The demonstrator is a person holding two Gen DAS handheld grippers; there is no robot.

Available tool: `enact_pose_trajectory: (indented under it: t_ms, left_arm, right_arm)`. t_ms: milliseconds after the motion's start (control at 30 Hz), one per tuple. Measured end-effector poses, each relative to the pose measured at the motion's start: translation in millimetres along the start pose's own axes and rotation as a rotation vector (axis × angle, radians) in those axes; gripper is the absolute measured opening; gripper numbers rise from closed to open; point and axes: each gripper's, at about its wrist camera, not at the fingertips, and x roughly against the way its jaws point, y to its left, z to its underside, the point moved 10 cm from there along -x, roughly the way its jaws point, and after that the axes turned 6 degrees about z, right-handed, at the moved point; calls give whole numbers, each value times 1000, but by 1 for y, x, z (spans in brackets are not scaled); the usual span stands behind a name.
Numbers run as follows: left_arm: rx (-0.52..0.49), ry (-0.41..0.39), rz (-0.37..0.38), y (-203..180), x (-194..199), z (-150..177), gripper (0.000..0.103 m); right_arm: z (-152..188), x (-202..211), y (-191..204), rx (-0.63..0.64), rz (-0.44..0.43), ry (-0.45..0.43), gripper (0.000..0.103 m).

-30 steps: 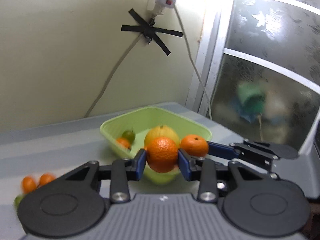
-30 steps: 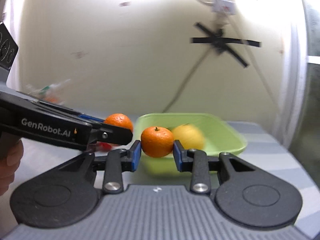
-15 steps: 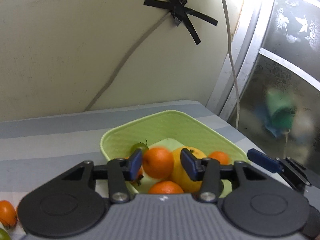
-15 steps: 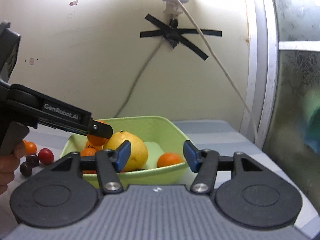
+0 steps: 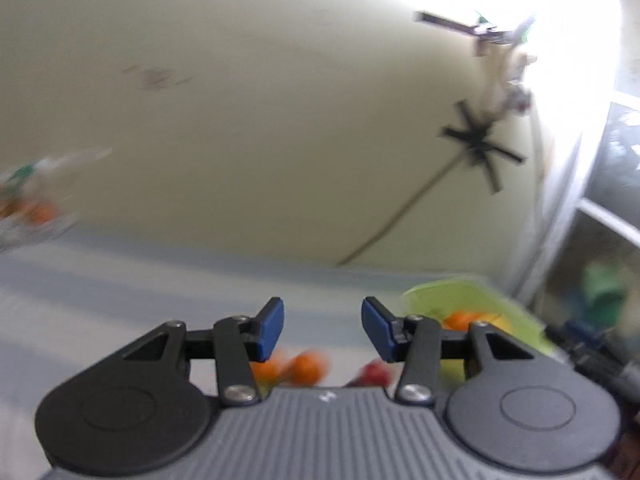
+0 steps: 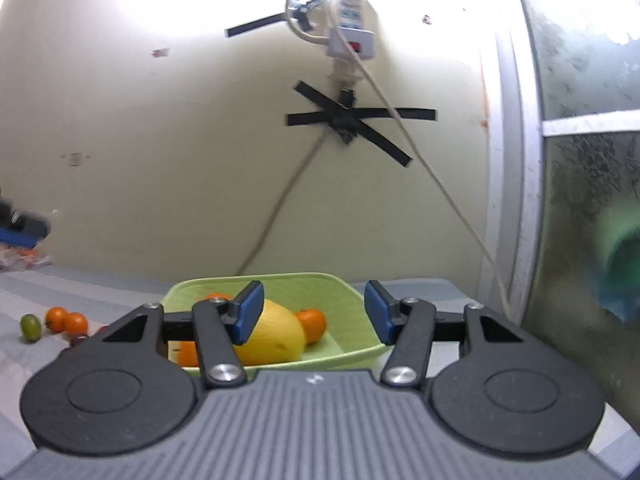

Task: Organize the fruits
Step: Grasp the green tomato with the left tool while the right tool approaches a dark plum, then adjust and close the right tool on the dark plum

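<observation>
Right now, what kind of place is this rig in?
Likely a home room, not a lab: power strip taped to a bare wall, frosted window beside it, green fruit bowl on a striped tablecloth.

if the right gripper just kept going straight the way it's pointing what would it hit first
Most likely the green bowl and then the big yellow fruit in it: the open right gripper points slightly down, straight over them. Depth is hard to judge in this fisheye view.

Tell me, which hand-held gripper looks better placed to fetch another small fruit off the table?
Probably the left hand-held gripper. Its jaws are open and empty, with small orange fruits on the table just below them. The right hand-held gripper, also empty, faces the green basket, with the loose fruits off to its left.
</observation>
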Motion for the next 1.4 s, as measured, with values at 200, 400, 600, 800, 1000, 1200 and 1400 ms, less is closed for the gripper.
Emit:
enact_pose_trajectory:
  t_ms: [200, 400, 600, 800, 1000, 1200, 1400]
  left_arm:
    - [54, 65, -61, 41, 13, 39, 44]
    - [-8, 94, -36, 29, -5, 43, 51]
    - [-67, 128, -75, 24, -27, 51, 51]
    - [-45, 174, -98, 30, -41, 55, 34]
    - [-40, 169, -95, 29, -39, 58, 31]
    - [-45, 176, -22, 10, -12, 75, 31]
    - [-92, 203, 109, -25, 19, 98, 31]
  right_arm:
    - [-3, 19, 42, 0, -132, 39, 45]
    - [15, 31, 123, 70, -349, 184, 45]
    - [38, 5, 173, 166, -389, 317, 45]
    - [51, -13, 186, 149, -389, 408, 45]
    - [54, -10, 189, 152, -392, 422, 26]
    - [54, 8, 177, 104, -390, 411, 26]
    - [59, 42, 159, 82, -395, 386, 26]
